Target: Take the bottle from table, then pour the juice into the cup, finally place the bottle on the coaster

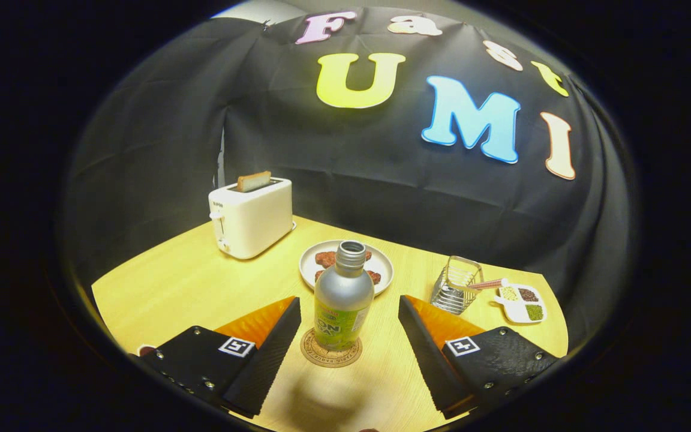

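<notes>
The bottle [343,300], a silver metal one with a green label and its cap off, stands upright on the round cork coaster [330,349], which lies on the yellow wooden table [171,288]. The bottle sits toward the far side of the coaster, so a crescent of cork shows in front of it.

The tool [345,336] is spread wide, one finger on each side of the bottle and neither touching it; bare table shows in the gap on both sides, so it has hold of nothing. It points level along the table toward the far wall, with the bottle roughly midway between its tips.

Just beyond the bottle lies a white plate [381,264] with reddish-brown pieces of food [325,258] on it. Farther back and to the left stands a white toaster [251,218] with a slice of toast [254,180] sticking out of its slot. To the right, ahead of the right finger, stands an empty clear ribbed glass cup [454,285], and past it, near the table's right edge, a small white divided dish [522,303] holding green and dark fillings. The left stretch of table between toaster and near edge is open.
</notes>
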### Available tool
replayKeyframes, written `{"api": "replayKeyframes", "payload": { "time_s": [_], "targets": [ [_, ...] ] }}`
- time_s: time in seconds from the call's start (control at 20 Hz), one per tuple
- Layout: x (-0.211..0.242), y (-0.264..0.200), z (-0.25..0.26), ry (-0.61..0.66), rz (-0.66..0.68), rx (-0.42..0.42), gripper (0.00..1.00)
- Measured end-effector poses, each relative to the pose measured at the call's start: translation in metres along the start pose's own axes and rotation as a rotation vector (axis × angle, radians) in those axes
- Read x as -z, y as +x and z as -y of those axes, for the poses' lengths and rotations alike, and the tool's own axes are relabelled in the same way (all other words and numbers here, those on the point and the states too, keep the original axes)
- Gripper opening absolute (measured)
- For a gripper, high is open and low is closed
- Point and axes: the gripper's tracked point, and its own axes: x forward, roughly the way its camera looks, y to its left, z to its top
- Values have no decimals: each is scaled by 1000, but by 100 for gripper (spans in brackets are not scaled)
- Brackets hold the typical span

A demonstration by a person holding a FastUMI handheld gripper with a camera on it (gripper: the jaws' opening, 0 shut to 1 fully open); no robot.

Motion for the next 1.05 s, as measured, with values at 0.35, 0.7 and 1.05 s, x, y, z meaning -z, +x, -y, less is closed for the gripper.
{"api": "replayKeyframes", "payload": {
  "time_s": [0.35,0.7,1.05],
  "targets": [
    [-41,-72,4,66,114,65,100],
    [-78,-157,12,99,261,171,99],
    [-80,-225,12,112,357,262,99]
  ]
}}
